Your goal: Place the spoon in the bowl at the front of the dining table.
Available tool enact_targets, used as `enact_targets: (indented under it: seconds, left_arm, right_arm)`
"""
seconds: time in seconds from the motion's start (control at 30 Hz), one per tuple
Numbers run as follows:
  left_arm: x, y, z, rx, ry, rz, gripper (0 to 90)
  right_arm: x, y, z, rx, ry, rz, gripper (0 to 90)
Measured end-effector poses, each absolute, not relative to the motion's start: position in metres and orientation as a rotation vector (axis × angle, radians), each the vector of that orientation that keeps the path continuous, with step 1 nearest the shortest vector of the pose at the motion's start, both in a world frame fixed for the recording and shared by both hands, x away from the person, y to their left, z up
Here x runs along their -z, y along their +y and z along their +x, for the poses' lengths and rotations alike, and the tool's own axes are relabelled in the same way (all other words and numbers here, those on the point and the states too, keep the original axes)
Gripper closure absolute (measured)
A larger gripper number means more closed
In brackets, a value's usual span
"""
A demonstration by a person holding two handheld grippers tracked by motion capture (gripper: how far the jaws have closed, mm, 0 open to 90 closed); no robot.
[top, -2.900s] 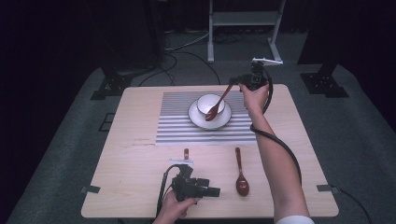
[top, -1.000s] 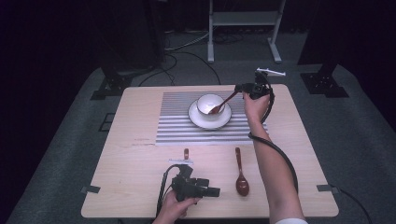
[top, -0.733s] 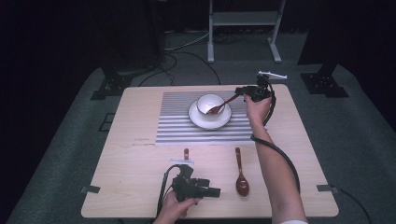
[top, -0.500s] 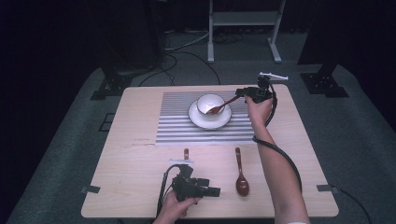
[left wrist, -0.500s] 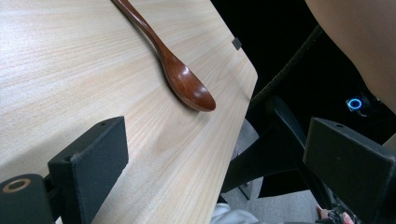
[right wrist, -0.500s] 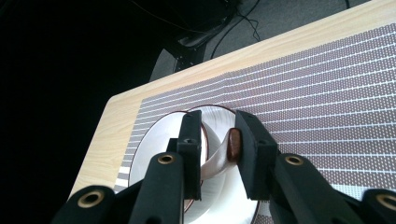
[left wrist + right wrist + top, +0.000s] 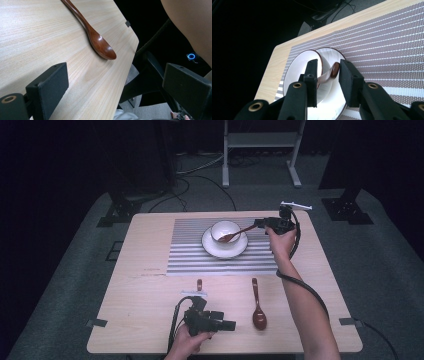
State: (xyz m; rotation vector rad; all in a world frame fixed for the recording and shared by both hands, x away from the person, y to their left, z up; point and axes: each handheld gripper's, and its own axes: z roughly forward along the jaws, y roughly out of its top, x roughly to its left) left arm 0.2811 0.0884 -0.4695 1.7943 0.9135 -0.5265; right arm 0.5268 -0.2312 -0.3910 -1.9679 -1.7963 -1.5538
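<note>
The right gripper (image 7: 264,223) has just been opening — jaws narrowly apart, the wooden spoon (image 7: 235,234) resting in the cup (image 7: 224,230) between them; retreat straight back, avoiding its handle.

The table (image 7: 150,320) is evenly lit from above while the floor and background fall to near black. A highlight glints on the near spoon (image 7: 100,45). The bowl (image 7: 327,75) looks overexposed. Close jaws and picture edges are soft.

a pale wooden table (image 7: 150,330) stands on grey carpet (image 7: 65,285), a white metal frame (image 7: 260,140) behind in darkness.
</note>
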Motion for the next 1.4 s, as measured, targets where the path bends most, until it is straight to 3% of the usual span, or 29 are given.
enact_targets:
  seconds: [1.4]
  left_arm:
    - [0.469, 0.091, 0.283, 0.523, 0.914, 1.792, 5.4]
  right_arm:
    - [0.413, -0.264, 0.462, 1.535, -1.838, -1.716, 56.5]
